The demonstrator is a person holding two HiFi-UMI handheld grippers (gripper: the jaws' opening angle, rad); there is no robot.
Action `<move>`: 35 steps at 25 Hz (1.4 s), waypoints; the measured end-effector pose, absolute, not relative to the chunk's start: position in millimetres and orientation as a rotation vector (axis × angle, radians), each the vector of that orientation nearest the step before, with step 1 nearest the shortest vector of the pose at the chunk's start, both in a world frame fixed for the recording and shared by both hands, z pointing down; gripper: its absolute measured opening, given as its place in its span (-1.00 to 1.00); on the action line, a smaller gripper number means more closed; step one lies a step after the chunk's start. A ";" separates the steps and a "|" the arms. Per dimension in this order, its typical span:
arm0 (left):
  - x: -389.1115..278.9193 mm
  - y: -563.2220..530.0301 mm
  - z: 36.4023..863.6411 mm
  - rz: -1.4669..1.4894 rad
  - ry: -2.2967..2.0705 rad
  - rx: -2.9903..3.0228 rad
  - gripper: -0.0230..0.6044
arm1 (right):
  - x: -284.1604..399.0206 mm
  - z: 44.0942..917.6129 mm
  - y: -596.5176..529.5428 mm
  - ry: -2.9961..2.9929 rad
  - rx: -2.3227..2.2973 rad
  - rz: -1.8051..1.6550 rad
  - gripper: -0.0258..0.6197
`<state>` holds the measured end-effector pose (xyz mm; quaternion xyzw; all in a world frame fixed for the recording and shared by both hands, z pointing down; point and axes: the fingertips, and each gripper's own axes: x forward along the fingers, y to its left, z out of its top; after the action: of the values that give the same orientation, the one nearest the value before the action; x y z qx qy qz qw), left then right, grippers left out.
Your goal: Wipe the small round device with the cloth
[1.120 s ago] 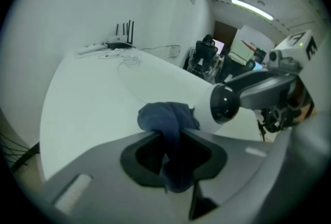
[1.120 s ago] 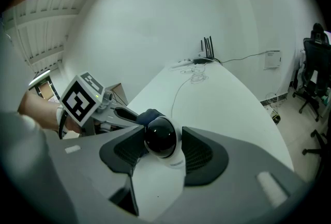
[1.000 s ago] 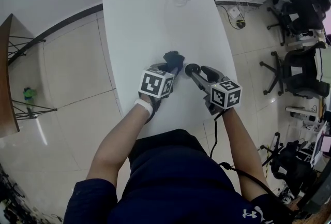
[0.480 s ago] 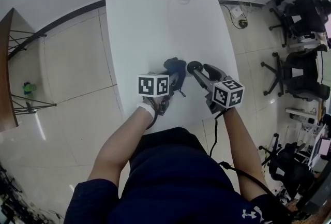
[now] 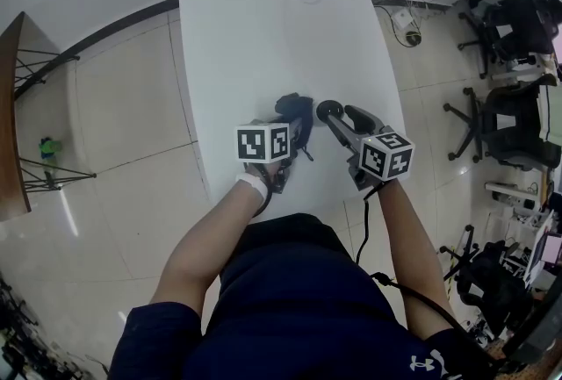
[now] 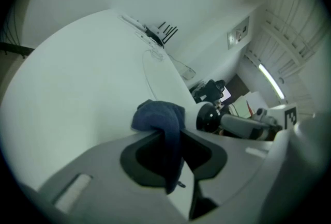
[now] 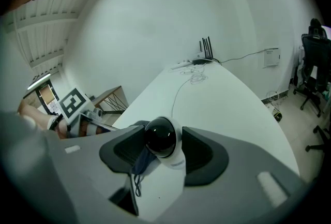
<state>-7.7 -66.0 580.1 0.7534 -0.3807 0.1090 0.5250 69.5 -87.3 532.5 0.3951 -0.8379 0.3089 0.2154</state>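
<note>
The right gripper pinches the small round device between its two jaws and holds it over the white table, near the edge closest to the person. The left gripper is pressed on the dark blue cloth, which hangs in a soft bunch from its jaws, just beside the device. I cannot say if the two touch.

I think the main danger comes from the shape of the device. It is a smooth ball, glossy black in front with a white shell, and it is gripped only on two sides. If the cloth pushes too hard, the ball could turn between the jaws or slip out and drop on the hard table. The cloth looks thick and limp, and only a fold of it is pinched, so it may slide out during rubbing. A thin loop hangs from it and could catch on a jaw.
</note>
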 end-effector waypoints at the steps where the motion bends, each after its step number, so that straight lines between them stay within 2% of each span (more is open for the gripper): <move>1: -8.5 -65.0 565.3 0.187 -0.892 1.814 -0.68 | 69.3 532.9 -87.3 -2.324 1.092 0.857 -0.21; 6: 13.7 -66.3 460.8 -0.277 -0.643 1.948 -0.68 | 74.8 531.7 -88.8 -2.336 1.093 0.871 -0.20; 14: 11.9 -78.4 508.3 -0.479 -0.564 1.690 -0.68 | 71.0 531.4 -89.2 -2.335 1.070 0.869 -0.20; 21: 3.8 -73.1 555.7 -0.348 -0.705 1.657 -0.68 | 71.1 532.3 -86.8 -2.336 1.059 0.864 -0.20; 27: -9.9 -65.3 595.7 -0.075 -0.953 1.625 -0.68 | 70.9 532.9 -86.1 -2.342 1.040 0.858 -0.20; 35: -28.6 -48.9 600.3 0.266 -1.345 1.635 -0.68 | 68.7 532.9 -86.2 -2.349 1.024 0.840 -0.20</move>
<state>-28.6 -48.9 600.3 0.6710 -0.5521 0.1091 0.4828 68.7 -86.2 532.9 0.3703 -0.8496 0.3038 0.2209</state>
